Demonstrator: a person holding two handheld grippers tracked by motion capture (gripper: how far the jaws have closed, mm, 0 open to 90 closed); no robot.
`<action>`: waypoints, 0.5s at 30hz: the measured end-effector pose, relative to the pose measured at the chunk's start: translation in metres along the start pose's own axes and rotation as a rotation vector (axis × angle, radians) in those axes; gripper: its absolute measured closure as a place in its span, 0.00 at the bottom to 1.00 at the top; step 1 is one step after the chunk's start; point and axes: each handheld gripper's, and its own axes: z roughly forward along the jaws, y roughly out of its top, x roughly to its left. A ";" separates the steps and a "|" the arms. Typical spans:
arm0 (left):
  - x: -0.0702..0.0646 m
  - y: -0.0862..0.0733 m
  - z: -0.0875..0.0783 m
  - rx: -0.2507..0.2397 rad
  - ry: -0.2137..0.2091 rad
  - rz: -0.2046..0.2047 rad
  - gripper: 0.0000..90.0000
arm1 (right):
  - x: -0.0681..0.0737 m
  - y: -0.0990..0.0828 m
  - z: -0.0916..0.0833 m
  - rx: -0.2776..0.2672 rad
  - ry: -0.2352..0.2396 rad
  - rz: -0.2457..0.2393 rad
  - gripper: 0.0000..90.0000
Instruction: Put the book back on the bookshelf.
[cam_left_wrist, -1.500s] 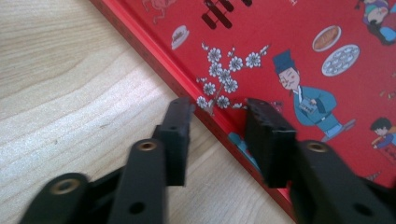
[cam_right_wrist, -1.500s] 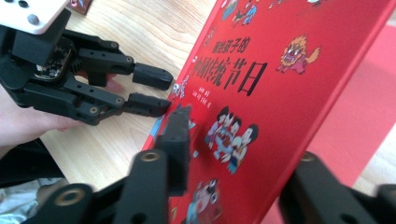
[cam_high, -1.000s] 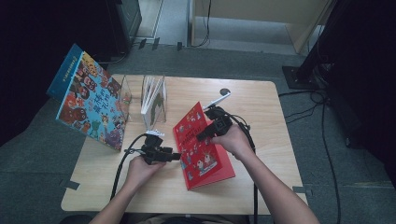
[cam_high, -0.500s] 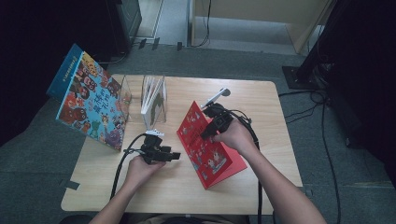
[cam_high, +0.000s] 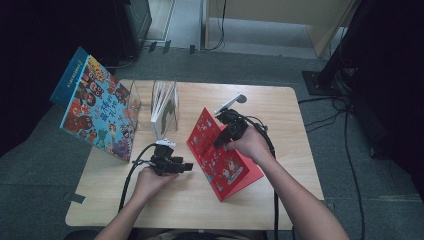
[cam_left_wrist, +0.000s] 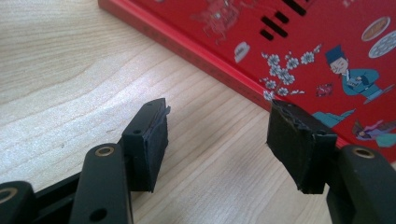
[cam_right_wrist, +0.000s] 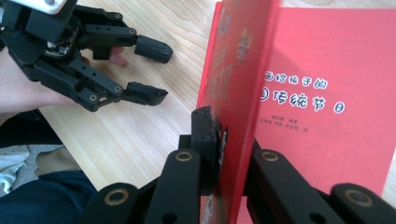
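Note:
A red picture book (cam_high: 222, 157) lies in the middle of the table. My right gripper (cam_high: 221, 141) is shut on the edge of its front cover, and its jaws have just been closing on that cover. In the right gripper view the right gripper (cam_right_wrist: 233, 140) holds the cover of the red book (cam_right_wrist: 238, 60) up on edge, off a red page with white print. My left gripper (cam_high: 187, 166) stands open, low over the table, just left of the book. The left gripper (cam_left_wrist: 219, 140) has only bare wood between its pads, with the book's lower edge (cam_left_wrist: 327, 51) just beyond.
A large colourful book (cam_high: 97, 112) leans at the table's left edge. A clear stand (cam_high: 165, 105) holding a white book sits behind the left gripper. Bare wood of the table (cam_high: 295, 115) lies to the right of the book. Cables trail from both grippers.
The red book's cover has come up from lying flat to standing tilted, lifted by my right gripper. The left gripper has stayed where it was.

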 end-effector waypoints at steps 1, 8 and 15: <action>0.000 0.000 0.000 -0.002 -0.004 -0.007 0.43 | 0.000 0.000 -0.001 0.002 0.002 -0.001 0.97; -0.003 0.004 0.000 0.026 -0.027 -0.027 0.40 | 0.007 -0.004 -0.014 -0.034 -0.001 -0.038 0.99; -0.008 0.011 -0.006 -0.008 -0.052 -0.028 0.37 | 0.008 -0.010 -0.032 -0.078 0.028 -0.061 0.99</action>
